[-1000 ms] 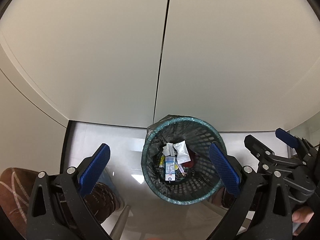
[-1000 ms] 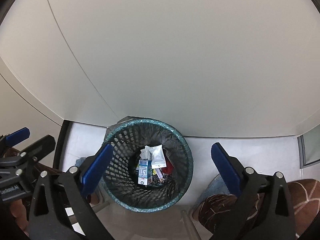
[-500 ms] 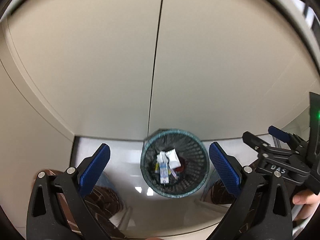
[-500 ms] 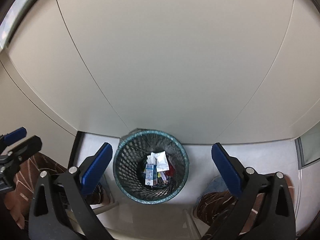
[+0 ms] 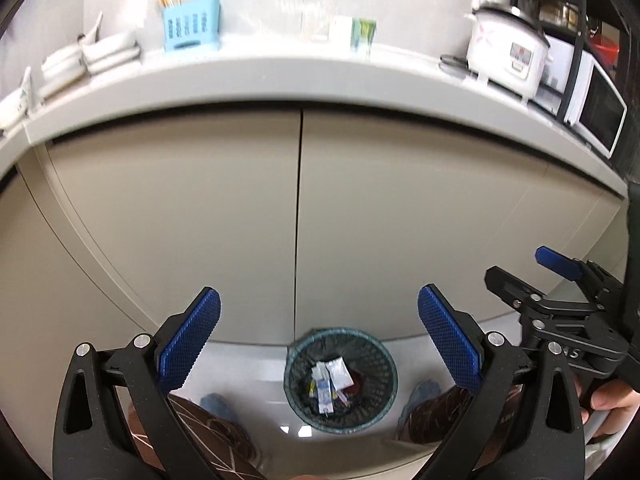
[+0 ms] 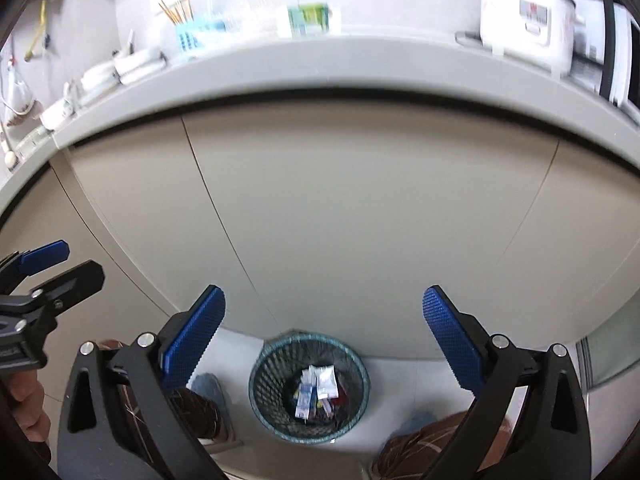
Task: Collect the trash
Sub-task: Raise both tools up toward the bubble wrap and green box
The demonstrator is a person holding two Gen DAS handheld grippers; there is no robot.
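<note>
Both grippers are empty. Left gripper (image 5: pixel 319 330) has its blue pads spread wide with nothing between them; right gripper (image 6: pixel 324 328) is the same. So you're between picks.

The waste basket (image 5: pixel 376 354) sits on the floor against the foot of the cabinet doors (image 5: pixel 200 208), just right of the door seam in the left wrist view. It holds the trash (image 5: pixel 332 380): a white sachet, a small blue-and-white carton and some mixed wrappers at the bottom. Your feet stand either side of it.

My read: the step in hand is finding the next piece. Both cameras are tilted up toward the counter (image 5: pixel 320 74), so that's probably where to look.

- Frames are blurred. Slow the swing and let the view settle before you commit.
- Sweep along the counter's front edge first.
- Candidate: the green-and-white carton (image 6: pixel 310 20) near the back edge, mid-counter. I can't tell whether it's trash.
- Leave the blue utensil holder (image 5: pixel 191 28), the stacked white dishes (image 5: pixel 92 56) and the rice cooker (image 5: pixel 508 54) at the right end alone.
- Keep the jaws wide until the item sits between the pads.
- One gripper per item; keep the other clear of the rice cooker.

Writing: partial white letters on the other gripper's body, too cropped to read. The print on the cartons and the rice cooker panel is blurred and illegible.
</note>
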